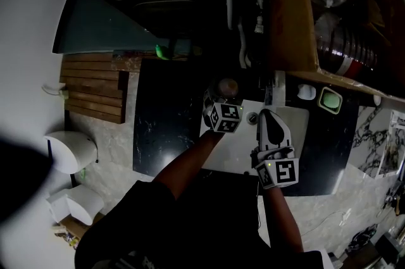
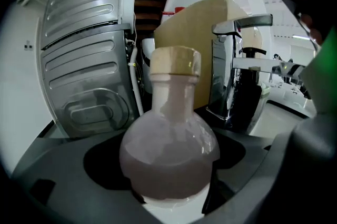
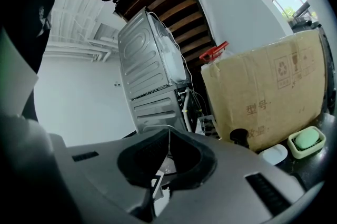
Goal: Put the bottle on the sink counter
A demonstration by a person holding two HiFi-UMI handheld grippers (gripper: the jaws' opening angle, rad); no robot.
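**A:** Head view: the left gripper (image 1: 221, 116) holds the bottle (image 1: 226, 87) at the 11 o'clock corner of the white sink (image 1: 237, 150). The dark counter (image 1: 164, 128) lies at 9 o'clock. The right gripper (image 1: 271, 119) hovers over the basin, at 3 o'clock of the left.

**B:** Left gripper view: the jaws clamp the bottle's rounded belly, so it could slip. The faucet (image 2: 224, 75) is near at 2 o'clock and could get knocked.

**A:** Right gripper view: jaws pressed together, nothing between them. If the bottle is released on the rim, I'd expect it to topple into the sink.

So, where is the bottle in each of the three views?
Head view: the bottle is at the centre, in the left gripper.
Left gripper view: centre, between the jaws.
Right gripper view: not in it.
Shared landmark: the cardboard box, seen in all three.
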